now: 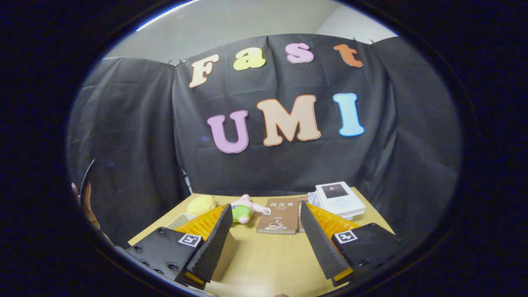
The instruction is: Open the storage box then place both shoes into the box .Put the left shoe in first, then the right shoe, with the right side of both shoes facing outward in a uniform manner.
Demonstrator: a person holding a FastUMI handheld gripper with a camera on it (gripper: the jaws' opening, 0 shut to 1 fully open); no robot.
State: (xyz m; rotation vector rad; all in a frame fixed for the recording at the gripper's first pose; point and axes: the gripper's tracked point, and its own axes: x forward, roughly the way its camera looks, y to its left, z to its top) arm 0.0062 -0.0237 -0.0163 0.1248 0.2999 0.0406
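Observation:
My gripper (264,218) is held above a wooden table (268,260), its two fingers spread wide apart with nothing between them. A pale box corner (183,218) peeks out behind the left finger (216,239); I cannot tell whether it is the storage box. The right finger (319,241) stands over the bare tabletop.
Beyond the fingers, at the table's far edge, lie a yellow plush ball (201,204), a pink and green plush toy (244,211), a brown book (279,215) and a stack of white books (340,199). A person's hand (84,202) shows far left of the table.

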